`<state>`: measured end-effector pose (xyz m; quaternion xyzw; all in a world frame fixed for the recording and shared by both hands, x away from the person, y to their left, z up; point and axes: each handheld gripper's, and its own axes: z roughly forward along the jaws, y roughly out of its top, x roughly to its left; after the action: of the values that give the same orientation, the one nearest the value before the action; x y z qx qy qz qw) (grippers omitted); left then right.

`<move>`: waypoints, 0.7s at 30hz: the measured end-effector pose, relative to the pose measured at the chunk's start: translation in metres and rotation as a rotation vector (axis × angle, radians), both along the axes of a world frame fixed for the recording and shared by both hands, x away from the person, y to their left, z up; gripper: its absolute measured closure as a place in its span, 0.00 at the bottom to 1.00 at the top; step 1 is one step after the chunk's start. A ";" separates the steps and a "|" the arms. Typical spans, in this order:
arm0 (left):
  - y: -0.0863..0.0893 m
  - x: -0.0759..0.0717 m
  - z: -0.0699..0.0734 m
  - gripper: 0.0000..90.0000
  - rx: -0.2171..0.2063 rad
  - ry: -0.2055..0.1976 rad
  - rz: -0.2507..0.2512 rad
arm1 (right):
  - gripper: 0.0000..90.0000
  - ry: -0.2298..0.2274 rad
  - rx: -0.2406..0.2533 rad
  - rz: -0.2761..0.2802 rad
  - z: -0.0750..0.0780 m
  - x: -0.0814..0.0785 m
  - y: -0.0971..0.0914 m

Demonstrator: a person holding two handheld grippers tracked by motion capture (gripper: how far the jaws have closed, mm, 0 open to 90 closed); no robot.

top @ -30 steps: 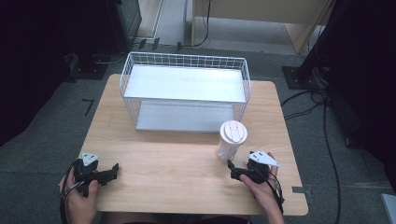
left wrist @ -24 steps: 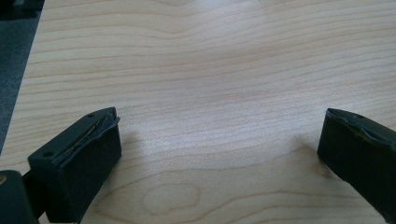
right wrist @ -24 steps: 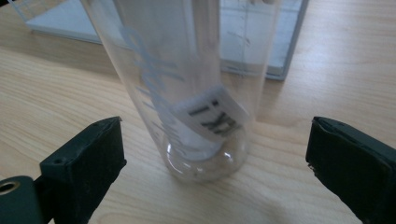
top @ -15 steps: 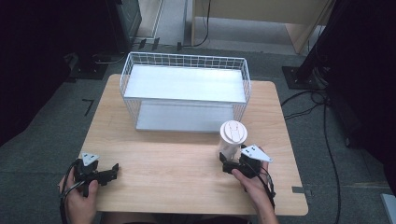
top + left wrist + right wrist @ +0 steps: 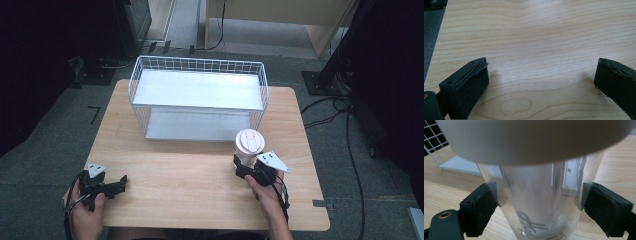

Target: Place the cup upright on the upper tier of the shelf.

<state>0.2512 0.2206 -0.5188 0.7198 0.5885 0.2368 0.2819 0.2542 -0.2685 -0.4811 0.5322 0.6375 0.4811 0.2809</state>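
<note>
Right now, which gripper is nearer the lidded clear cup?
Right. The right gripper has its jaws on either side of the cup. The left gripper sits open over bare table near the front-left corner, far from it.

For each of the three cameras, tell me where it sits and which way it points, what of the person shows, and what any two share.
High view: above the person's side, looking forward and down on the wooden table, wire basket, lidded clear cup; both hands show, with left gripper and right gripper.
Left gripper view: rides the left gripper, facing bare tabletop between open jaws.
Right gripper view: rides the right gripper, facing the cup, jaws at its sides.
Shared: the cup and basket appear in high and right gripper views.
</note>
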 end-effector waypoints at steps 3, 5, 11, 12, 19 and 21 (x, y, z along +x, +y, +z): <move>0.000 0.000 0.000 0.00 0.000 0.000 0.000 | 0.15 -0.009 -0.004 -0.001 0.003 0.002 0.001; 0.000 0.000 0.000 0.00 0.000 0.000 0.000 | 0.15 -0.013 -0.005 0.000 0.004 0.003 0.002; 0.000 0.000 0.000 0.00 0.000 0.000 0.000 | 0.15 -0.035 -0.002 -0.015 0.009 0.008 0.006; 0.000 0.000 0.000 0.00 0.000 0.000 0.000 | 0.15 -0.039 0.001 -0.015 0.011 0.009 0.008; 0.000 0.000 0.000 0.00 0.000 0.000 0.000 | 0.15 -0.051 -0.001 -0.005 0.015 0.013 0.012; 0.000 0.000 0.000 0.00 0.000 0.000 0.000 | 0.15 -0.058 -0.002 -0.002 0.016 0.014 0.013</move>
<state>0.2513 0.2206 -0.5188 0.7198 0.5885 0.2367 0.2819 0.2680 -0.2551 -0.4652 0.5183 0.6291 0.4956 0.3001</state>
